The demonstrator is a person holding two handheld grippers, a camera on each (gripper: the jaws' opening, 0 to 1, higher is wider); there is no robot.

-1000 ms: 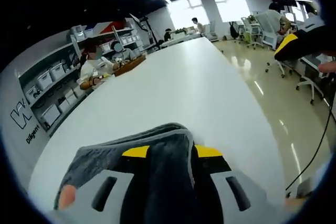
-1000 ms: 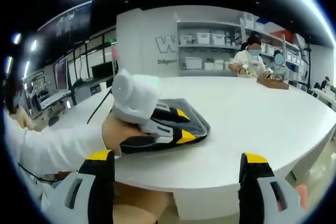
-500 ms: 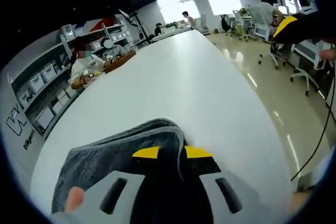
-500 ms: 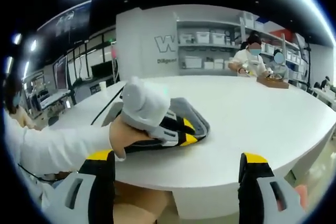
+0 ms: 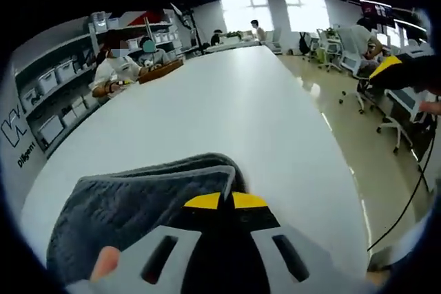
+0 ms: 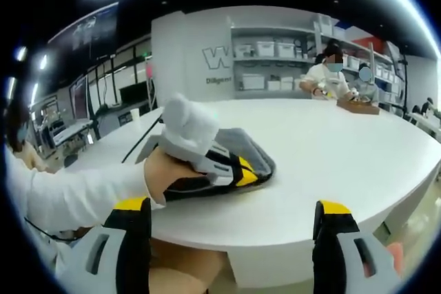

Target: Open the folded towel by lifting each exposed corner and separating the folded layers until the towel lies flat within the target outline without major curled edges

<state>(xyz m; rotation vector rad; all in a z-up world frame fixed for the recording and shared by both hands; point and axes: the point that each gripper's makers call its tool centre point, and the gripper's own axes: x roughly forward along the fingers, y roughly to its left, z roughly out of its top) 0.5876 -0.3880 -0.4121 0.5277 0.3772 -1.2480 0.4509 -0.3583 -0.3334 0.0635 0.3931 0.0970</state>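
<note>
A seated person (image 6: 329,77) works at the white table (image 5: 234,108) beside storage shelves (image 6: 275,60)

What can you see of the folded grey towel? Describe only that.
The folded grey terry-cloth towel lies in soft, thick layers on the white table, near its edge, its corners rounded. The left gripper has its yellow-tipped jaws closed on the towel's top layer at the near corner.
</note>
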